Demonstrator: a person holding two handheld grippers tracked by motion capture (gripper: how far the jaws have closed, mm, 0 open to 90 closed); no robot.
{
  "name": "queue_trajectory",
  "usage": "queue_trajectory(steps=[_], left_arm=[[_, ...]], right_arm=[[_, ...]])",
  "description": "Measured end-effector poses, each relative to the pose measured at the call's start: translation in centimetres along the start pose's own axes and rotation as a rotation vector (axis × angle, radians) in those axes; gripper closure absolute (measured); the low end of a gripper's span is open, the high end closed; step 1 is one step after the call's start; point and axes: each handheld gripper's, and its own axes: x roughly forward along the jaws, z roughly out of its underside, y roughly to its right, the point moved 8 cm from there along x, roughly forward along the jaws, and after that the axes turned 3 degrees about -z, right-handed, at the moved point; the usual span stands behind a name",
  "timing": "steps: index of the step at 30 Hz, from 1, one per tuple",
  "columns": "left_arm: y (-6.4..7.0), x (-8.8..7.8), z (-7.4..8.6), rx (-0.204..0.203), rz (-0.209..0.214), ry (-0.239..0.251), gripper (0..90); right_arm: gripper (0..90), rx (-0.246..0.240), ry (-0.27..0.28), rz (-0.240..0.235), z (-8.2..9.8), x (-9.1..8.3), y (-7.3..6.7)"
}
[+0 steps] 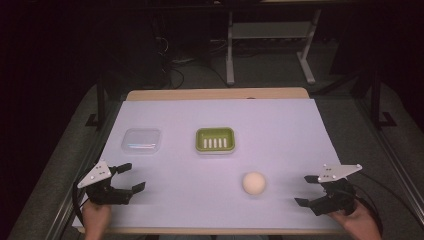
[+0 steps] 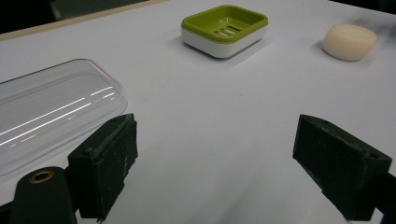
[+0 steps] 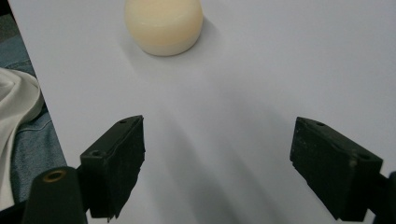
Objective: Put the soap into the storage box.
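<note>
A cream bar of soap (image 1: 254, 183) lies on the white sheet, right of centre near the front; it also appears as a soap bar (image 2: 350, 41) at the far right and a soap bar (image 3: 164, 24) straight ahead. A green soap dish (image 1: 215, 139) with a slotted insert sits mid-table, seen too as a dish (image 2: 224, 30). A clear plastic lid (image 1: 142, 140) rests left of it, near the left jaw as a lid (image 2: 51, 110). My left gripper (image 1: 131, 178) stands open at the front left, holding nothing. My right gripper (image 1: 306, 191) stands open right of the soap, holding nothing.
The white sheet (image 1: 280, 130) covers a wooden table (image 1: 215, 94). Dark floor, cables and a white metal frame (image 1: 230, 55) lie beyond the far edge. In the right gripper view, a person's jeans and white cloth (image 3: 18, 126) lie past the table's front edge.
</note>
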Motion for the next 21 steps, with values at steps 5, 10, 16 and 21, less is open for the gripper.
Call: queue_trajectory(steps=[5,10,16,21], left_arm=[[0.0,0.0,0.0,0.003,-0.002,-0.005,13.2],[-0.1,0.0,0.1,-0.014,-0.003,0.001,13.2],[0.2,0.3,0.1,0.004,0.005,-0.013,13.2],[0.1,0.4,0.2,-0.004,0.004,-0.011,13.2]], right_arm=[[17.0,-0.003,-0.011,-0.008,-0.1,0.2,-0.2],[16.9,0.007,-0.032,-0.008,-0.3,0.7,-0.2],[16.5,-0.003,-0.045,-0.012,-0.7,1.1,-0.5],[16.5,-0.003,-0.077,-0.024,-1.1,1.8,-0.4]])
